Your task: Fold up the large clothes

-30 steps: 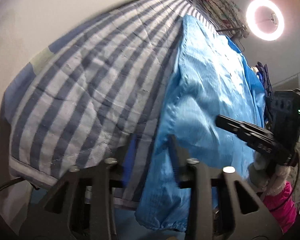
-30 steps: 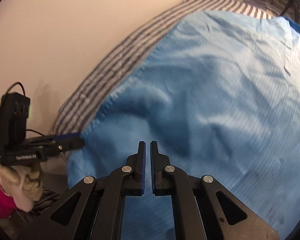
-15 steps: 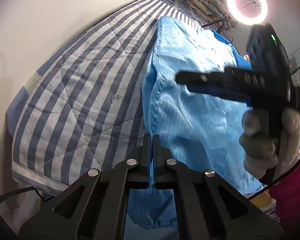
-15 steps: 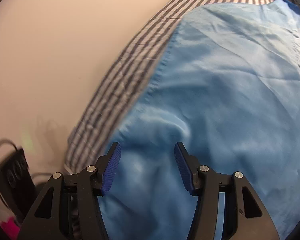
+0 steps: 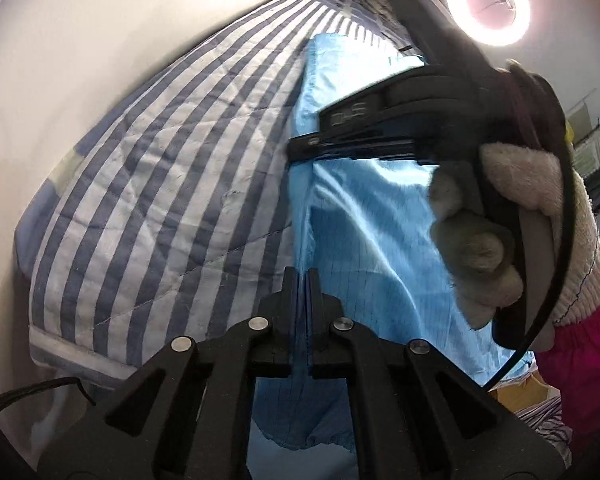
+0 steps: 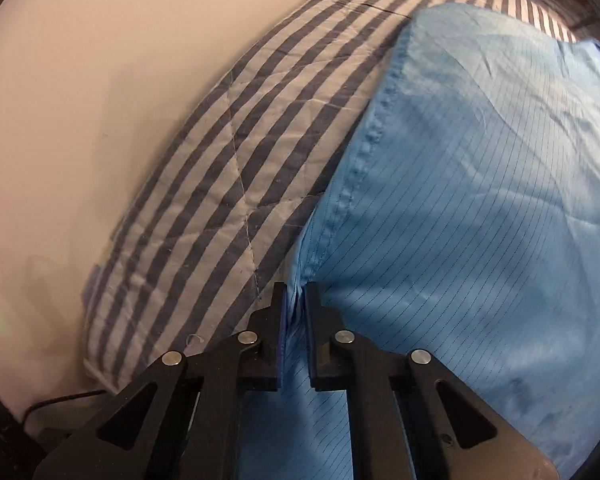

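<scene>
Left wrist view: the left gripper point(image 5: 302, 280) is closed, pinching the stitched edge of a light blue garment point(image 5: 364, 216) that lies on a blue-and-white striped quilt point(image 5: 172, 168). A gloved hand point(image 5: 512, 232) holds the right gripper point(image 5: 300, 147) above the cloth.

Right wrist view: the right gripper point(image 6: 295, 296) has just closed its jaws, clamping the garment's point(image 6: 480, 184) seamed edge beside the quilt point(image 6: 240, 168).
</scene>
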`<state>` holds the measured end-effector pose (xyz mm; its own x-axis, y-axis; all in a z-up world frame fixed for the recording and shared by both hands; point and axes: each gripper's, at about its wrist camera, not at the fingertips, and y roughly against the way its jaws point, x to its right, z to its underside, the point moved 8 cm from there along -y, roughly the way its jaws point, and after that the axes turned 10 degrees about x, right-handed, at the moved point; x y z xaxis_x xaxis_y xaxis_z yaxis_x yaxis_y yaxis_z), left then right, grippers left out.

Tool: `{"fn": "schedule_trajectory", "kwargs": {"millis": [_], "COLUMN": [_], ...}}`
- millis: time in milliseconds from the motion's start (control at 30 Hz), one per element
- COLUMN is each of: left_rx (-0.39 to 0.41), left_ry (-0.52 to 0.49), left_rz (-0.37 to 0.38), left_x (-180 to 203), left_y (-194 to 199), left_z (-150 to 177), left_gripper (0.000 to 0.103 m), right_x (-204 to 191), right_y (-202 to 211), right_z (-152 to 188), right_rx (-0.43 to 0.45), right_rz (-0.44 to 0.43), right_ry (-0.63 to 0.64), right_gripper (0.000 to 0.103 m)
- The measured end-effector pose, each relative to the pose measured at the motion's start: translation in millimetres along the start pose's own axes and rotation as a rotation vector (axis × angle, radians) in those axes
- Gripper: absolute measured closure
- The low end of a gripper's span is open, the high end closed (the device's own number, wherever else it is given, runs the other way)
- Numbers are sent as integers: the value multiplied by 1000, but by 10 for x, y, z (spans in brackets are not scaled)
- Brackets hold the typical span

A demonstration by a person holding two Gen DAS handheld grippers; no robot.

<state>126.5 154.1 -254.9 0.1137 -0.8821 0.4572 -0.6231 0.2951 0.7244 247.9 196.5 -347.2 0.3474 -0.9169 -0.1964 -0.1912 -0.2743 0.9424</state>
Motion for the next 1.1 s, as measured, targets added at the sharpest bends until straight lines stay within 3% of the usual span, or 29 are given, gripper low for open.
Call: {"fn": "schedule_trajectory", "kwargs": {"millis": [33, 67, 100, 133, 167, 267, 333, 367, 400, 433, 600, 733, 1100], "left_rx": [-3, -1, 8, 17, 18, -37, -62, -70, -80, -95, -28, 45, 45], "left_ry": [12, 14, 18, 26, 38, 54, 42, 33, 26, 19, -87, -255, -454], "left_rz": [-2, -3, -10, -8, -5, 34, 47, 60, 69, 68, 43, 24, 86], "left_x": [-31, -58, -88, -114, -155, -125, -78, -44, -20, 1, 283, 692, 1559], "left_y": [6, 11, 22, 30, 15, -74, -128, -141, -151, -160, 27, 233, 182], "left_z": [-6, -15, -29, -40, -53, 26, 89, 119, 144, 164, 43, -11, 145], "left_gripper": [100, 87, 65, 58, 53, 53, 53, 64, 98, 102, 103, 103, 103], "right_x": [29, 60, 114, 124, 162, 247, 290, 348, 364, 381, 593, 795, 1606], "right_y": [14, 32, 74, 104, 159, 330, 438, 519, 553, 581, 852, 1148, 1847], "right_z": [-1, -4, -4, -6, -1, -1, -3, -27, -28, -24, -53, -35, 256], "right_rx": [2, 4, 8, 15, 22, 49, 62, 67, 75, 81, 131, 183, 333], "right_rz": [-23, -40, -54, -65, -76, -117, -138, -148, -160, -170, -215, -272, -332], "right_ry": [-22, -38, -47, -53, -55, -70, -81, -86, -91, -96, -148, -204, -341], "right_gripper": [101, 101, 102, 102, 102, 102, 102, 102, 102, 102, 102, 102, 102]}}
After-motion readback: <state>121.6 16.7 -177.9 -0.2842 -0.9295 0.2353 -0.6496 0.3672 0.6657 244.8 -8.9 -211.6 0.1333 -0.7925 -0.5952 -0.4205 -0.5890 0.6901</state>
